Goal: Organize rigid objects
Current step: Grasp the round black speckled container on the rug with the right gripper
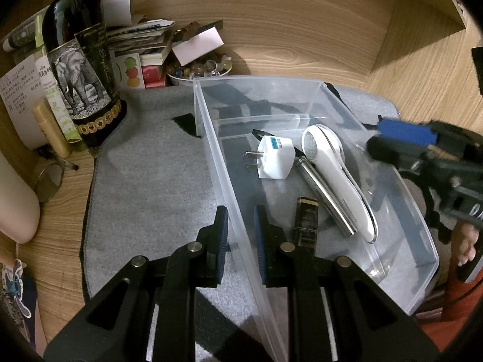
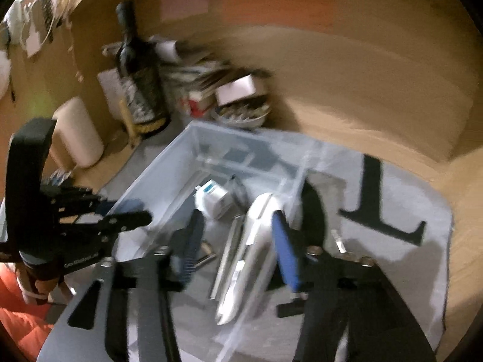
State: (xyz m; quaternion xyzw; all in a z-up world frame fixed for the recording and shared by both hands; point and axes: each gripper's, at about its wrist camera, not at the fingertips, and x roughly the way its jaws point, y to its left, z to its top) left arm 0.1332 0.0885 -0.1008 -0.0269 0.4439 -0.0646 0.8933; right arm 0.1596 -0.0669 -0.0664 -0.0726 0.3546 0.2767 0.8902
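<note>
Left wrist: tool (image 1: 240, 235) straddles bin wall (image 1: 229, 181).

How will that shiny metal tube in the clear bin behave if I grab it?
The metal tube looks rigid and polished, so pads may slip on it. Being round, it would probably roll if nudged, though it lies against the white handheld device, which should block rolling that way.

Right wrist view blurred; bottle (image 1: 75, 60) top cropped.

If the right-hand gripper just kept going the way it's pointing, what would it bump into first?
Most likely the white handheld device lying in the clear plastic bin: it sits between the right gripper fingers, just ahead. The picture is blurred, so depth is uncertain.
</note>
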